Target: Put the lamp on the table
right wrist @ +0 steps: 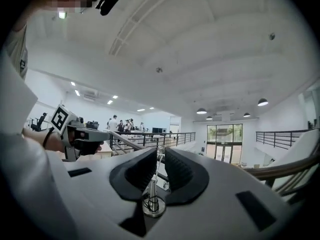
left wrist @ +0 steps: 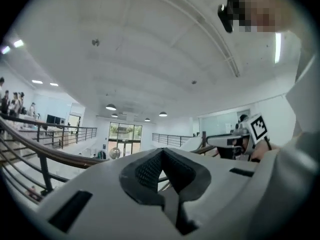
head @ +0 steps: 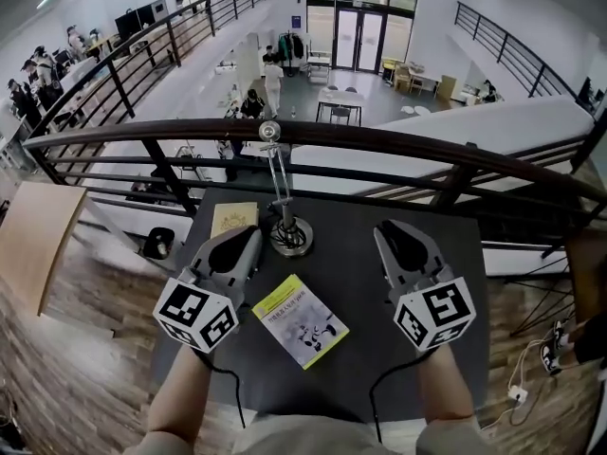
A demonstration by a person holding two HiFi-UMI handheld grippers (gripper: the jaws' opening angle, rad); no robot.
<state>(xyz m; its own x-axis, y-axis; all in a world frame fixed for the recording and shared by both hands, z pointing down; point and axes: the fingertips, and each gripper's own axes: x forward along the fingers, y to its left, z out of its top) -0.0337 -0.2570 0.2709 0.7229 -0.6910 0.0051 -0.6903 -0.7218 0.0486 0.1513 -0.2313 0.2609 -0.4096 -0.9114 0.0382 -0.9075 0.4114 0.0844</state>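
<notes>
A dark square table (head: 360, 273) was set by a dark curved railing (head: 408, 140), high above a big white hall (head: 313, 93). A silver desk lamp with a round base (head: 289, 237) was stood on the table just left of the frame's middle, beside a tan book (head: 233, 218). A yellow-green book (head: 301, 320) was laid lower down. The left gripper (head: 248, 240) was held shut and empty. The right gripper (head: 387, 233) was held with a thin gap, nothing in it.

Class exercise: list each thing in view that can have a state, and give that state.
Silver desk lamp: upright on the black table, unheld.
Yellow-green paperback book: closed, lying flat.
Tan book: closed, lying flat.
Left gripper: shut, empty.
Right gripper: jaws slightly apart, empty.
</notes>
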